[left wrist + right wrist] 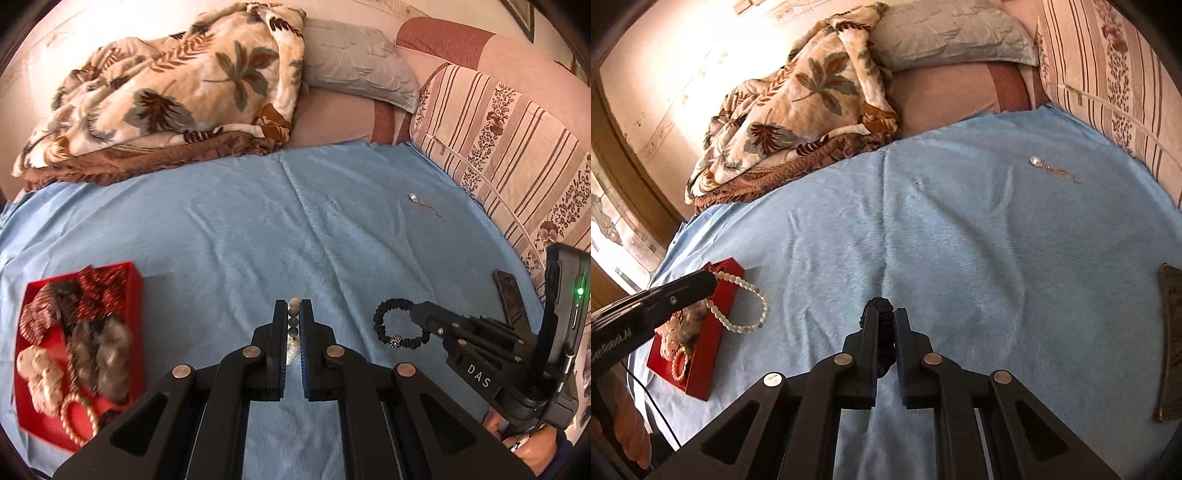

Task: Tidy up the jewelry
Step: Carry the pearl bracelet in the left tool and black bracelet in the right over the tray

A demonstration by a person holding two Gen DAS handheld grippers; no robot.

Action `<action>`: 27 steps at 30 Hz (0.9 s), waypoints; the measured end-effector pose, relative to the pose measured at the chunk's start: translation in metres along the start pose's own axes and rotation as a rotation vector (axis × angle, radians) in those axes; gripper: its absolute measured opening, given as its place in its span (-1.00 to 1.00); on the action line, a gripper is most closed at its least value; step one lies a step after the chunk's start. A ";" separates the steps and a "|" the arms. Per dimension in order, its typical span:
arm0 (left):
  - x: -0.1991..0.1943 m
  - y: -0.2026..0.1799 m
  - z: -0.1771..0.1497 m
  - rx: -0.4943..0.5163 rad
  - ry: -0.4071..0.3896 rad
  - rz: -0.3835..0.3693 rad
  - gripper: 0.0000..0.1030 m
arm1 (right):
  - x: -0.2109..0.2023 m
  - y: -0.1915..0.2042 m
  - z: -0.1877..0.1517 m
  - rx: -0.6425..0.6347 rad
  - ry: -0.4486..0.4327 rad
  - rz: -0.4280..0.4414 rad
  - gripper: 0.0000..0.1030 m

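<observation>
- Left gripper [294, 314] was closed down to a narrow gap on a pale bead bracelet [746, 306]; beads showed between its fingers in the left wrist view, and in the right wrist view the loop hung from its tip just beside the red box [135, 291], partly over the box's near edge.
- Right gripper [885, 325] was likewise nearly closed, pinching a black fabric-wrapped bracelet [399, 325]; the left wrist view showed the ring dangling off its tip above the blue cloth [221, 229], well apart from the box.
- Red box already held several pieces: a pearl strand [79, 417], cream beaded items, a grey-brown cluster and red patterned fabric. Exact count could not be read; that part of the frame was blurred.
- One piece lay loose on the cloth: a small stone pendant on a thin chain [1052, 169], far from the box, near the striped cushion [517, 140].
- A dark flat object [1171, 343] lay at the cloth's right edge; could not tell whether it was jewelry.
- Judgement: task past halfway. Left to do: two held bracelets into the box, then the pendant chain.
</observation>
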State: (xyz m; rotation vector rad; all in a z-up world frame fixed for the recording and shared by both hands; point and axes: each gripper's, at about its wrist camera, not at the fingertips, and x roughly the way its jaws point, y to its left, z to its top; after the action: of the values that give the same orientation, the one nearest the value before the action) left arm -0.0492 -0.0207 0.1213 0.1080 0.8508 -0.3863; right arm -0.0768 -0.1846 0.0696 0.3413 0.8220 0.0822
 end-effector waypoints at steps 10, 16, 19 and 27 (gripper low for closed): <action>-0.046 0.011 -0.024 -0.040 -0.068 0.107 -0.89 | -0.028 0.034 -0.013 -0.079 -0.015 -0.021 -0.82; -0.065 0.027 -0.037 -0.091 -0.078 0.148 -0.89 | -0.042 0.054 -0.020 -0.118 -0.020 -0.037 -0.82; -0.074 0.033 -0.044 -0.106 -0.084 0.164 -0.89 | -0.047 0.062 -0.023 -0.137 -0.022 -0.039 -0.82; -0.096 0.042 -0.057 -0.112 -0.115 0.226 -0.89 | -0.057 0.089 -0.032 -0.187 -0.023 -0.031 -0.82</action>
State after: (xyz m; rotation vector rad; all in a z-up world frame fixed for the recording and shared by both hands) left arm -0.1316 0.0597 0.1533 0.0762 0.7364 -0.1307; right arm -0.1335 -0.1040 0.1192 0.1530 0.7904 0.1250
